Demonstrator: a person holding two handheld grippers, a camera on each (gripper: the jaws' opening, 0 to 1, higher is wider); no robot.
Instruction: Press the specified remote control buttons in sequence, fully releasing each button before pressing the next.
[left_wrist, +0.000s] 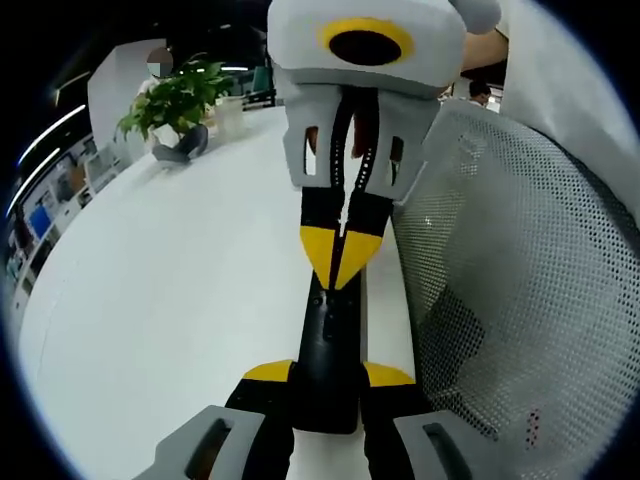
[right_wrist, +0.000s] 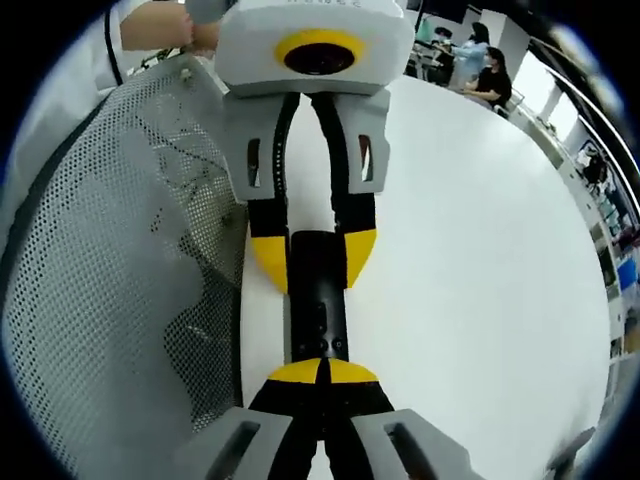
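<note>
A black remote control (left_wrist: 330, 335) lies lengthwise over the white table (left_wrist: 180, 300). My left gripper (left_wrist: 330, 378) is shut on its near end, with one yellow fingertip on each side. From the top of the left gripper view comes my right gripper (left_wrist: 341, 262), jaws shut, its joined yellow tips touching the remote's far end. In the right gripper view, the right gripper (right_wrist: 322, 373) rests its shut tips on the remote (right_wrist: 318, 300). Beyond it, the left gripper (right_wrist: 316, 250) clamps the remote's other end.
A grey mesh chair back (left_wrist: 520, 290) stands close beside the remote and also appears as the mesh chair back (right_wrist: 110, 280). A potted plant (left_wrist: 175, 100) and a white cup (left_wrist: 229, 113) stand at the table's far end. People (right_wrist: 485, 70) sit in the background.
</note>
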